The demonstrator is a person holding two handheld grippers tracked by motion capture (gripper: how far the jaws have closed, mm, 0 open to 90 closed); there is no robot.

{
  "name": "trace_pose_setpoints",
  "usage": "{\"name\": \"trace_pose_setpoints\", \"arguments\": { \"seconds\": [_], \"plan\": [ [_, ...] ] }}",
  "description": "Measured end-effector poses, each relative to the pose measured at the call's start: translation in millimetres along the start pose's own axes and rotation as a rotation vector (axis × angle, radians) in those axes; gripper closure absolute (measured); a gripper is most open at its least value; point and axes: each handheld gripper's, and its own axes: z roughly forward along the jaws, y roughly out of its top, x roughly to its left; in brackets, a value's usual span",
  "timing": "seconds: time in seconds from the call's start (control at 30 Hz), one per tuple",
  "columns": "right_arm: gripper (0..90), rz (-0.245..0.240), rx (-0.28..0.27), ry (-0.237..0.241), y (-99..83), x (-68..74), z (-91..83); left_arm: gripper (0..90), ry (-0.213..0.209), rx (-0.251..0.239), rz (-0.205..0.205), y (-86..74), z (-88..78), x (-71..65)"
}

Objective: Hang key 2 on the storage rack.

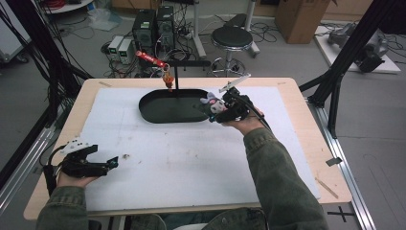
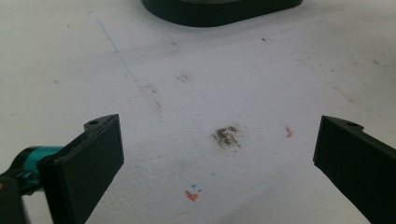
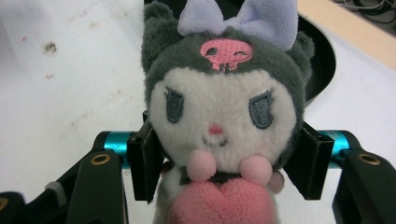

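A small plush doll (image 3: 219, 116) with a grey hood, a lilac bow, a pink skull mark and a pink heart sits between the jaws of my right gripper (image 3: 224, 158), which is shut on it. In the high view the right gripper (image 1: 216, 108) holds the plush doll (image 1: 211, 103) in the air beside the right end of a black oval tray (image 1: 158, 112). My left gripper (image 1: 113, 162) rests near the table's front left, open. The left gripper (image 2: 217, 154) stands wide apart over bare white sheet with nothing between its jaws.
A white sheet (image 1: 191, 158) covers the wooden table. A black stand (image 1: 176, 79) behind the tray carries a red bar and a small orange hanging piece (image 1: 167, 79). The black tray's rim (image 2: 219, 11) lies ahead of the left gripper. A stool and computers stand beyond the table.
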Motion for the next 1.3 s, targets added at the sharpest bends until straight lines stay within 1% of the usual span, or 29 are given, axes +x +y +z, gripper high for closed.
{"name": "trace_pose_setpoints", "arguments": {
  "seconds": [0.1,0.17,0.3,0.37,0.43,0.53,0.57,0.63,0.73,0.87,0.93,1.03,1.13,1.17,1.2,1.3],
  "plan": [
    [37.7,-0.001,-0.008,0.001,10.6,-0.9,-2.8,2.1,0.000,-0.003,0.001,0.1,-0.2,0.5],
    [37.7,-0.015,-0.013,-0.012,17.7,-2.4,-4.8,2.1,-0.001,-0.003,0.001,0.1,-0.3,0.5],
    [37.7,-0.004,-0.032,-0.023,29.8,-5.7,-8.2,2.1,-0.001,0.003,0.006,-0.1,0.4,-0.5],
    [37.7,0.009,-0.035,-0.025,33.5,-6.9,-8.2,2.1,-0.001,0.008,0.009,-0.3,1.0,-0.9],
    [37.7,0.010,-0.028,-0.039,37.6,-9.1,-7.8,2.1,-0.002,0.010,0.010,-0.3,1.4,-0.8],
    [37.7,0.029,-0.038,-0.054,41.6,-13.2,-9.0,2.1,-0.002,0.008,0.008,-0.4,1.6,-0.6],
    [37.7,0.021,-0.044,-0.062,42.4,-15.5,-9.2,2.1,-0.003,0.009,0.008,-0.4,1.7,-0.5],
    [37.7,0.029,-0.049,-0.080,43.7,-20.0,-10.0,2.1,-0.006,0.012,0.008,-0.4,1.8,-0.7],
    [37.7,0.057,-0.055,-0.085,44.6,-28.6,-10.6,2.1,-0.009,0.015,0.005,-0.6,2.3,-1.8],
    [37.7,0.073,-0.062,-0.090,47.2,-37.4,-11.3,2.1,-0.010,0.018,0.011,-0.6,2.7,-3.5],
    [37.7,0.076,-0.066,-0.093,50.3,-40.4,-12.6,2.1,-0.009,0.017,0.011,-0.7,2.9,-3.8],
    [37.7,0.096,-0.082,-0.091,55.1,-43.4,-14.2,2.1,-0.010,0.022,0.008,-0.9,3.3,-4.1],
    [37.7,0.082,-0.077,-0.092,59.3,-42.1,-12.7,2.1,-0.013,0.027,0.002,-1.0,4.3,-5.3],
    [37.7,0.083,-0.067,-0.096,61.4,-41.4,-12.1,2.1,-0.015,0.029,0.003,-0.9,4.3,-5.5],
    [37.7,0.070,-0.058,-0.103,64.1,-40.8,-11.7,2.1,-0.015,0.025,0.000,-0.9,4.5,-6.0],
    [37.7,0.067,-0.064,-0.104,71.1,-40.5,-12.8,2.1,-0.016,0.025,0.001,-0.7,4.0,-6.0]
  ]
}}
